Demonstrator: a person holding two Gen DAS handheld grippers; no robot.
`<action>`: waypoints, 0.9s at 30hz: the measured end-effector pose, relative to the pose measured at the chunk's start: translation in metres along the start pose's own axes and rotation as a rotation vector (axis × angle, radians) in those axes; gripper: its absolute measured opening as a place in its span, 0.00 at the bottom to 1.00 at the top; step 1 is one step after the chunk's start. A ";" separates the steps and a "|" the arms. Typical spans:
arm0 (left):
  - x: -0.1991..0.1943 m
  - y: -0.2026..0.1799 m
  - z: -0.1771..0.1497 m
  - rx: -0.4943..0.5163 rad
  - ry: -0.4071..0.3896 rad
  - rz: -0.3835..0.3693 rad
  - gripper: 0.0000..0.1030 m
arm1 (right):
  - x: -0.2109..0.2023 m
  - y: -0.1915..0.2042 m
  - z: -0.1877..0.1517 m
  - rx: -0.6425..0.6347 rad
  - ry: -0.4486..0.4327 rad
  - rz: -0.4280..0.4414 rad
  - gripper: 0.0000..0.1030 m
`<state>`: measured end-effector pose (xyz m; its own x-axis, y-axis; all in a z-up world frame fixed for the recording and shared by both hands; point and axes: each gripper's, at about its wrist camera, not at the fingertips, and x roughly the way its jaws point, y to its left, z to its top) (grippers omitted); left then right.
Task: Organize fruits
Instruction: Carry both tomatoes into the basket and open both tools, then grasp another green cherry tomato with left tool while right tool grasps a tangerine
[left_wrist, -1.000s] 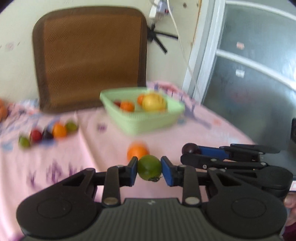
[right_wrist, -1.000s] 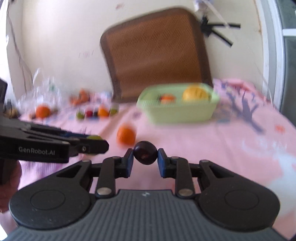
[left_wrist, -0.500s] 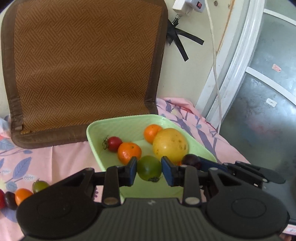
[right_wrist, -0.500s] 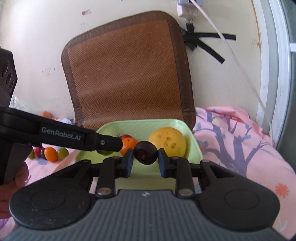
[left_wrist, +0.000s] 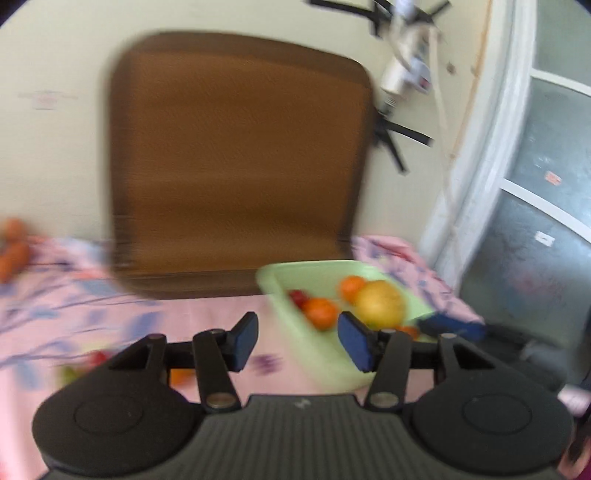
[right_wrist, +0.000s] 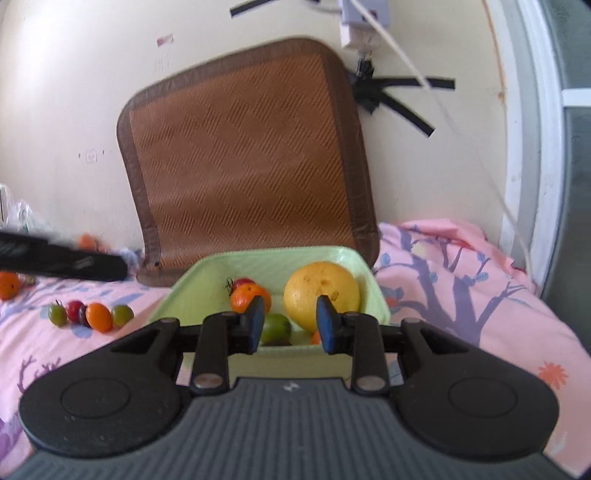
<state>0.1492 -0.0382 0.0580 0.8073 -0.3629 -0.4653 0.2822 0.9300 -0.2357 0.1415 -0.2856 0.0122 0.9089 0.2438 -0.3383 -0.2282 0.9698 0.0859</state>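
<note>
The green basket holds a big yellow fruit, an orange, a red tomato and a green fruit, with something dark just below the green one. My right gripper hovers at the basket's near rim, open, with nothing between its pads. In the blurred left wrist view, my left gripper is left of the basket over the pink cloth. Its jaws are opening and hold nothing. One black left finger shows at the left of the right wrist view.
Small green, red and orange fruits lie in a row on the pink cloth left of the basket, and an orange lies farther left. A brown woven mat leans on the wall behind. Cables and a glass door are at right.
The left gripper let go of the green fruit, which now lies in the basket, and swung away to the left. The right gripper opened and no longer holds the dark fruit.
</note>
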 end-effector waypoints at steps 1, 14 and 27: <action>-0.013 0.013 -0.004 -0.003 -0.004 0.035 0.48 | -0.007 0.002 0.001 0.005 -0.013 0.002 0.32; -0.033 0.122 -0.036 -0.013 0.075 0.222 0.51 | -0.049 0.070 -0.030 -0.026 0.054 0.122 0.50; 0.007 0.119 -0.037 -0.002 0.137 0.162 0.27 | -0.011 0.093 -0.043 -0.074 0.225 0.114 0.33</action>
<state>0.1698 0.0679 -0.0049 0.7639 -0.2135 -0.6090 0.1533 0.9767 -0.1502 0.0950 -0.1980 -0.0159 0.7771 0.3371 -0.5314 -0.3569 0.9316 0.0690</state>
